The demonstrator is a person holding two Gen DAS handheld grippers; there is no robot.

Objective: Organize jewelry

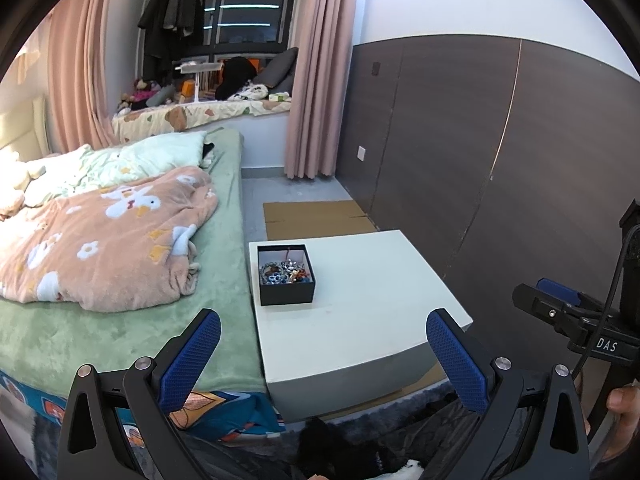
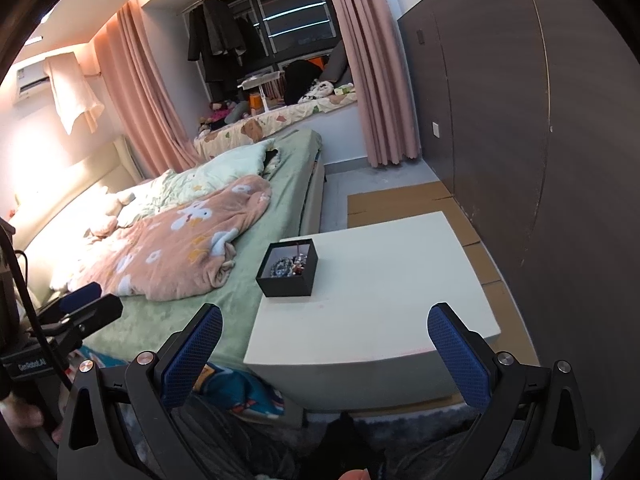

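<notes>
A small black square cardboard box (image 1: 286,276) sits open on the white square tabletop (image 1: 360,300), near the corner closest to the bed with the green plush sheet (image 1: 120,332). Inside it lies a tangled heap of beaded jewelry (image 1: 285,271), silvery and dark beads with some red and orange bits; the single pieces are too small to tell apart. The rest of the white surface shows nothing else.

The left claw (image 1: 324,356) hangs well short of the box with its blue textured pads spread wide and nothing between them. The right claw (image 2: 326,354) is likewise gaping and empty, also held back over the near edge of the tabletop.

The main risk, as I judge it, is the tangle: a claw closing on one strand may drag several others up with it, and they could slip free over the tabletop or off its edge onto the bed or the floor. The box looks light and stands close to the tabletop's left edge, so a wide pad pushed down inside it could catch a wall and tip or shove it off that side. Steadying the box with one claw while the other picks would lessen that. Thin beaded strands also give a broad pad little to hold, so a grasp may close on nothing or drop its load.
</notes>
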